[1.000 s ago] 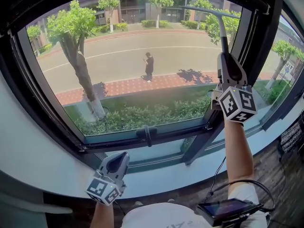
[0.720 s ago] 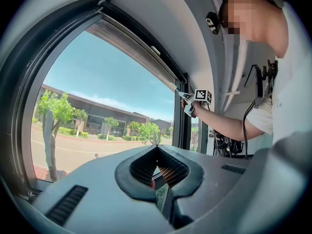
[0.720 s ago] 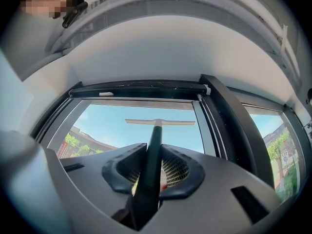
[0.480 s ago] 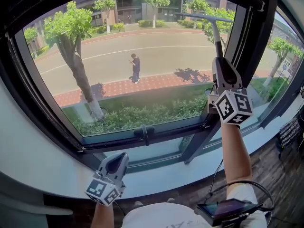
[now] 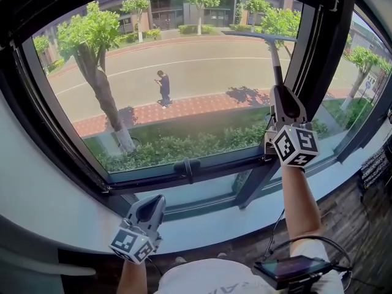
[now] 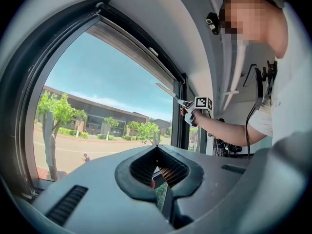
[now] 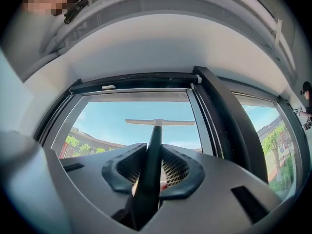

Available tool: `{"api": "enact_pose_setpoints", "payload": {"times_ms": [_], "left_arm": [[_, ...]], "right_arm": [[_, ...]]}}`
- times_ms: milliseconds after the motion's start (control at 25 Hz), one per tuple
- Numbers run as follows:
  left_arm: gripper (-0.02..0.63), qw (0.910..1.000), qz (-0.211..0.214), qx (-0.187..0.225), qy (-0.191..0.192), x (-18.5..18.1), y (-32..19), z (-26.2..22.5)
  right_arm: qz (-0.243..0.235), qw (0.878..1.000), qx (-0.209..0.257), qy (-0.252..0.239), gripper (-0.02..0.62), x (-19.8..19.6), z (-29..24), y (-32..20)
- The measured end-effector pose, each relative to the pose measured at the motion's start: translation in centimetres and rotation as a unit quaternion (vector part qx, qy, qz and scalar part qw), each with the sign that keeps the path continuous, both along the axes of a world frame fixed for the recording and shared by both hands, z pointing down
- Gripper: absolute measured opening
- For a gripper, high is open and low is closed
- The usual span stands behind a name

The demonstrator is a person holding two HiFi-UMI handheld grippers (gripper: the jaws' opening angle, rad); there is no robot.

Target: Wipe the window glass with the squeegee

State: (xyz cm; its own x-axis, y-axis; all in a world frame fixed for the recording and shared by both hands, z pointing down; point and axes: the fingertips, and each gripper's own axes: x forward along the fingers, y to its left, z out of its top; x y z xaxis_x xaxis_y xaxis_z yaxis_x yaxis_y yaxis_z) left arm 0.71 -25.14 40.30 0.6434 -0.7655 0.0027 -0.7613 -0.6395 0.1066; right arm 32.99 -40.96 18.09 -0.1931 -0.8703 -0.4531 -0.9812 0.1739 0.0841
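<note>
The squeegee (image 5: 274, 57) has a thin dark handle and a long pale blade (image 5: 260, 37) lying level against the upper right of the big window glass (image 5: 184, 90). My right gripper (image 5: 277, 90) is raised in front of the pane, shut on the handle's lower end. In the right gripper view the handle (image 7: 152, 155) runs up between the closed jaws of the right gripper (image 7: 151, 172) to the blade (image 7: 160, 122). My left gripper (image 5: 153, 199) hangs low by the white sill, pointing up, shut on nothing; in its own view the left gripper (image 6: 158, 172) has its pads together.
A thick dark mullion (image 5: 324, 54) stands just right of the squeegee, with a narrower pane beyond it. A black window handle (image 5: 187, 167) sticks out of the bottom frame. A phone-like device (image 5: 294, 271) with a cable hangs at the person's waist.
The right gripper and squeegee have come down and a little to the left, so the blade now sits lower on the glass. The left gripper has stayed put. A walker outside moved left.
</note>
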Motion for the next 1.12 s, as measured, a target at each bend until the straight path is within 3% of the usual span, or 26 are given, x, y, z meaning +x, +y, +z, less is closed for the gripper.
{"api": "enact_pose_setpoints", "payload": {"times_ms": [1120], "left_arm": [[0.015, 0.9999, -0.003, -0.011, -0.001, 0.1, 0.6, 0.9]], "right_arm": [[0.004, 0.995, -0.098, -0.013, 0.100, 0.7, 12.8, 1.6]]}}
